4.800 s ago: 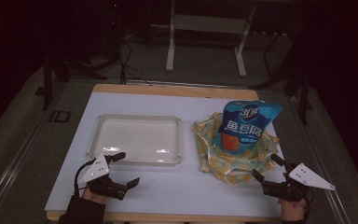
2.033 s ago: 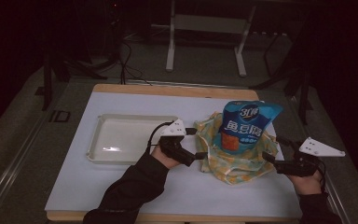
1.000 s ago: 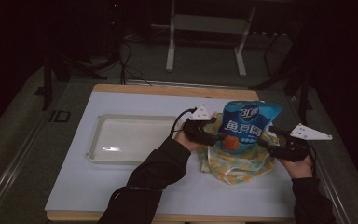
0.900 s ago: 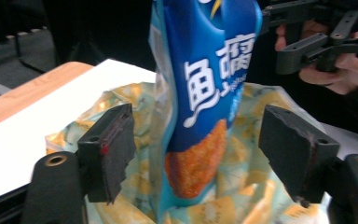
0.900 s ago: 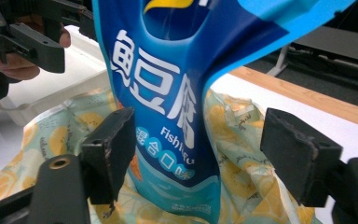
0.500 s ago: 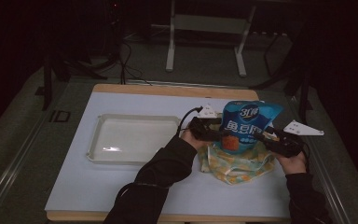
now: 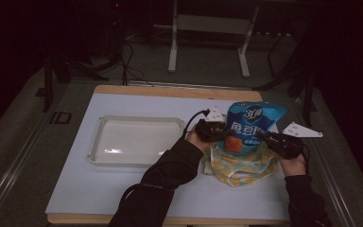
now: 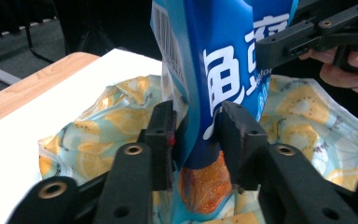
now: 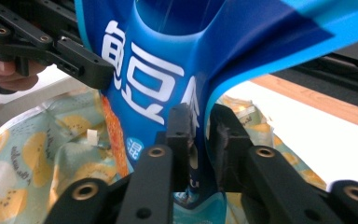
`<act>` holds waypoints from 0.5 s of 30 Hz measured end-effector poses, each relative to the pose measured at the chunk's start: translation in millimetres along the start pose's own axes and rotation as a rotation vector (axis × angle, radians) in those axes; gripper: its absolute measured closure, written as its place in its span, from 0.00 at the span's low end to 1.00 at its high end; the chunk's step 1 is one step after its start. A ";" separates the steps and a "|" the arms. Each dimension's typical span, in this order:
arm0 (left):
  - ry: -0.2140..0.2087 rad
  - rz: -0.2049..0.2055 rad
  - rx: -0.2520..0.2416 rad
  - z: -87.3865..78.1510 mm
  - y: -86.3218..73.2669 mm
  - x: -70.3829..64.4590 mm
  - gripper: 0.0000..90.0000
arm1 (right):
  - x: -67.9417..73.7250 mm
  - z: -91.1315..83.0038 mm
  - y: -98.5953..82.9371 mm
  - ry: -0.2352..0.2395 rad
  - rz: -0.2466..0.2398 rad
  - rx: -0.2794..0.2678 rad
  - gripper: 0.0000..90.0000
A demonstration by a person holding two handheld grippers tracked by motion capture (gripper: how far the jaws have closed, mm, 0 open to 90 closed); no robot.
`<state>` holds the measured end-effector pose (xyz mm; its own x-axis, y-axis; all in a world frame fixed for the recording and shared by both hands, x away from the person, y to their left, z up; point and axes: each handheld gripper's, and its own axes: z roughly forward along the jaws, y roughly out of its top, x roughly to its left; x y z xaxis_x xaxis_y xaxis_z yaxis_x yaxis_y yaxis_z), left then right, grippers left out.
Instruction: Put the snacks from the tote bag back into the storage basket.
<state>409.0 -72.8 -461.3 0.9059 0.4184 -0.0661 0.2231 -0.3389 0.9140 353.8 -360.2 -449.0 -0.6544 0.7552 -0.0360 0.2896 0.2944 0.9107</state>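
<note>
Asker: Blue snack bag, where is it, and what has hold of it?

Describer: It stands upright at about four o'clock on the white table, resting on a yellow-patterned pack. The left gripper pinches its lower side edge; the right gripper pinches the opposite fold, both sets of jaws pressed onto the film.

Asker: How should the grip be handled?

Describer: Probably keep both pinches level and move together, so the thin film doesn't slip or tear.

Asker: Any open room?

Describer: An empty clear tray lies toward nine o'clock with bare table between. The table's right edge is near at three o'clock
</note>
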 end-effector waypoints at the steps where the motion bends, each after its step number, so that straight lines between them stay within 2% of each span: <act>1: 0.001 -0.001 -0.002 0.0 -0.1 0.0 0.80 | 0.9 0.2 0.3 -0.006 -0.002 -0.003 0.90; 5: 0.003 -0.004 -0.003 0.1 0.2 -0.2 0.86 | 3.3 0.8 2.1 -0.017 -0.004 -0.008 0.96; 15: 0.006 -0.008 0.004 0.2 2.3 0.7 0.91 | 5.5 1.2 4.1 -0.032 -0.010 -0.005 0.98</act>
<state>410.2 -73.4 -459.4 0.9018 0.4263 -0.0714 0.2324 -0.3389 0.9117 352.3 -354.2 -446.0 -0.6345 0.7707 -0.0578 0.2801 0.2991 0.9122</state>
